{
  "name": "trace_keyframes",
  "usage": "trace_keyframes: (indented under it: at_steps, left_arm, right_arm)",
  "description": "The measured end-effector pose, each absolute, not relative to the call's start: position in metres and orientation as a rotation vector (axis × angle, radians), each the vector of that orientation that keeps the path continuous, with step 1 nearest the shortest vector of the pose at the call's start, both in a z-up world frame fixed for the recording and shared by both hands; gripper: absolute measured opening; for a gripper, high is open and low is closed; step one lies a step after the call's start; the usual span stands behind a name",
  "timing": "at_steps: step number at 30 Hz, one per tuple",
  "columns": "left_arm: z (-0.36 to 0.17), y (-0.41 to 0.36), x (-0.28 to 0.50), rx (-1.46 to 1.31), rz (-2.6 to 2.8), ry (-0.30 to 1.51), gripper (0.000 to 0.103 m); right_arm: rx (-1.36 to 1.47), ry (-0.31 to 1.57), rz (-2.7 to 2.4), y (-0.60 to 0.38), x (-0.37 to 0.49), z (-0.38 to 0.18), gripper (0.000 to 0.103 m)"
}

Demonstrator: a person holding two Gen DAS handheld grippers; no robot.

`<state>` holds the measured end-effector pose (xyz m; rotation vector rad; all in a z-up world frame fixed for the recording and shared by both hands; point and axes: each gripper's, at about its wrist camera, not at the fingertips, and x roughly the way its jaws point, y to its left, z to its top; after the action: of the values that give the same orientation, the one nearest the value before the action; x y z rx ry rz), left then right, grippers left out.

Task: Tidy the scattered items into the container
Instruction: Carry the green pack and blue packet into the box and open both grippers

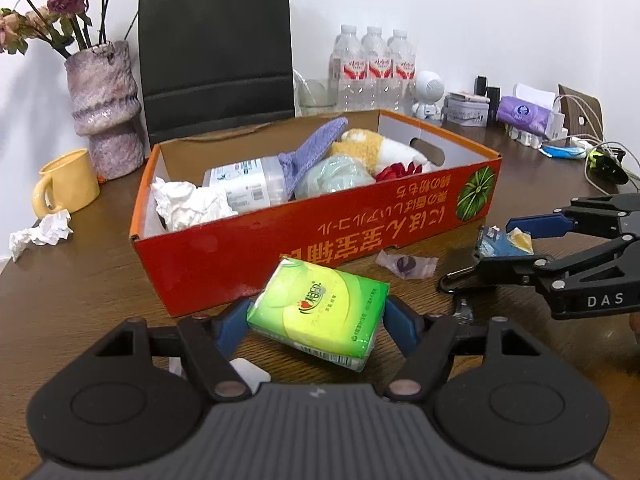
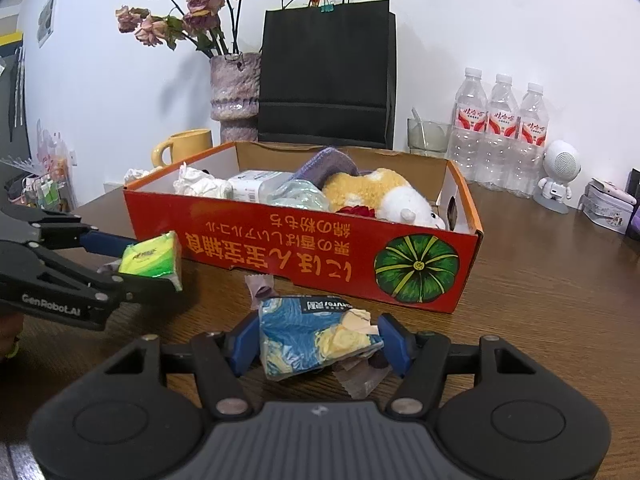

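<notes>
My left gripper [image 1: 318,312] is shut on a green tissue pack [image 1: 320,312], which tilts between the blue pads just in front of the red cardboard box [image 1: 320,240]. The right wrist view shows the same green pack [image 2: 150,260] at the left. My right gripper [image 2: 320,330] is shut on a blue-and-yellow tissue pack [image 2: 312,332] with a torn top, near the box's front wall [image 2: 280,240]. The box holds a crumpled tissue [image 1: 192,204], a plastic container, a purple cloth and a plush toy [image 2: 384,196].
A purple candy wrapper [image 1: 406,264] lies on the wooden table between the grippers and the box. A crumpled tissue [image 1: 40,234] and a yellow mug [image 1: 66,184] sit left of the box. A vase [image 1: 104,108], a black bag [image 1: 216,52] and water bottles [image 1: 372,68] stand behind it.
</notes>
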<state>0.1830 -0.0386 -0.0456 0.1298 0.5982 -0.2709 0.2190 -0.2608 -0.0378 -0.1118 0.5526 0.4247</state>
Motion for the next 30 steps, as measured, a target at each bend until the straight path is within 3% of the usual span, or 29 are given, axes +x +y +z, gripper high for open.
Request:
trace_keyframes:
  at_steps: [9,17,30]
  left_arm:
    - [-0.002,-0.031,0.165,0.103,-0.272,0.5,0.073]
    - [0.047,-0.024,0.205,0.077,-0.21,0.482,0.073]
    - [0.036,-0.021,0.303,-0.008,-0.069,0.683,0.073]
  right_arm:
    - [-0.083,0.48,0.435,-0.268,0.206,-0.006,0.062]
    - [-0.119,0.395,0.437,-0.262,0.235,0.052,0.063]
    - [-0.15,0.602,0.367,-0.224,0.347,0.043,0.063]
